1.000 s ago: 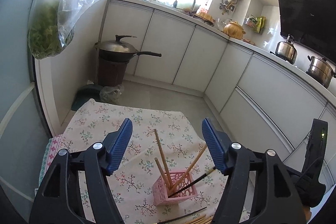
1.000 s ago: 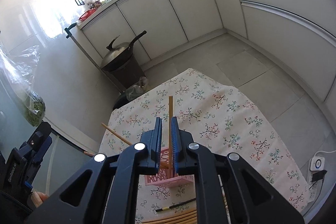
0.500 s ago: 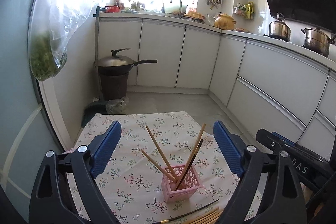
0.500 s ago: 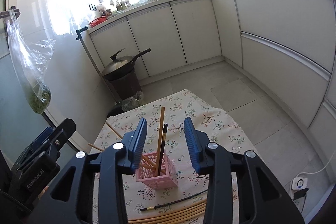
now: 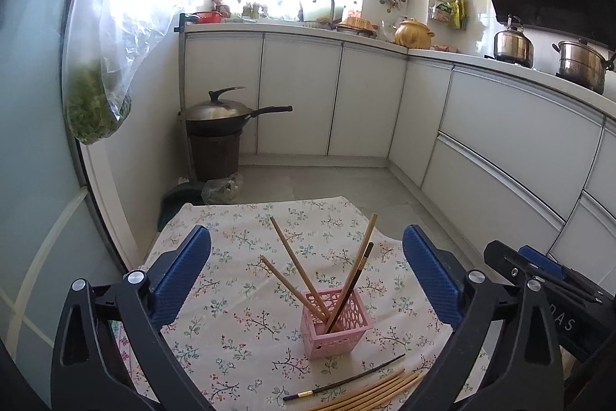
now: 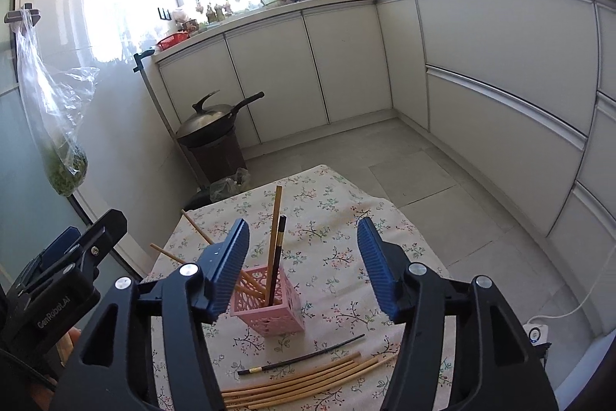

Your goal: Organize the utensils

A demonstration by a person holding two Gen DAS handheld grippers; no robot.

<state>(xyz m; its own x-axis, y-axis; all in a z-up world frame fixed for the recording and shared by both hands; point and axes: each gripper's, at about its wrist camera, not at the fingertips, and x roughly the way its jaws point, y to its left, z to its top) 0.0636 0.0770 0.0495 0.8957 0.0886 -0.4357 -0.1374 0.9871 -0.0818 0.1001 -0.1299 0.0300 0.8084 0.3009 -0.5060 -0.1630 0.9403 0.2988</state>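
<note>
A pink lattice holder (image 5: pixel 337 324) stands on the floral tablecloth (image 5: pixel 238 318) with several chopsticks leaning in it, three wooden and one black. It also shows in the right wrist view (image 6: pixel 269 311). A black chopstick (image 5: pixel 342 382) and several wooden chopsticks (image 5: pixel 373 393) lie on the cloth in front of the holder; they also show in the right wrist view (image 6: pixel 304 380). My left gripper (image 5: pixel 306 272) is open and empty, above and behind the holder. My right gripper (image 6: pixel 302 268) is open and empty, just above the holder.
The table ends at its far edge (image 5: pixel 269 205) over a tiled floor. A wok on a brown bin (image 5: pixel 215 137) stands by the wall. A bag of greens (image 5: pixel 98 110) hangs at left. White cabinets (image 5: pixel 500 156) run along the back and right.
My right gripper opened and let go of a wooden chopstick, which now stands in the holder. Both grippers drew back and levelled out, so the holder sits lower in view.
</note>
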